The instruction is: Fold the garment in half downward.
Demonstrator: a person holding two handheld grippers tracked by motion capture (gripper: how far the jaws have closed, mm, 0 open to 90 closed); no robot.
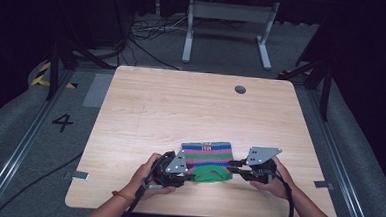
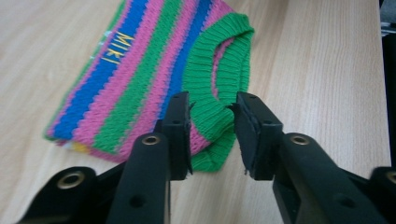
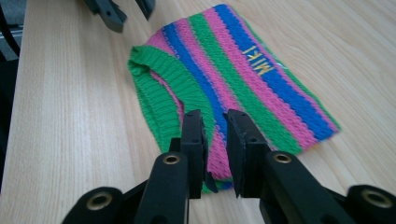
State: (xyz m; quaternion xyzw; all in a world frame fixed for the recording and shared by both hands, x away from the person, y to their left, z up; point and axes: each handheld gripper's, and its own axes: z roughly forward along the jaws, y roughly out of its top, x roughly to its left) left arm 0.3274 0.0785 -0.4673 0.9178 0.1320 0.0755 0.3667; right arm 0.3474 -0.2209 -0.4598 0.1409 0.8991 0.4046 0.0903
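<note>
Wooden table (image 1: pixel 181 108): both tongs flanking striped knit (image 1: pixel 207 154).

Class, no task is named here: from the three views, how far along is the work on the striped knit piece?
Done: the striped knit lies flat on the table, green ribbed band toward the person. In hand: the left gripper and right gripper stand at its two near corners, jaws open over the edge, nothing clamped. Left: closing on the fabric and whatever folding or moving follows, probably.

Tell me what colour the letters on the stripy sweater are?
Yellow letters on a blue stripe of the sweater, clearest in the left gripper view.
</note>
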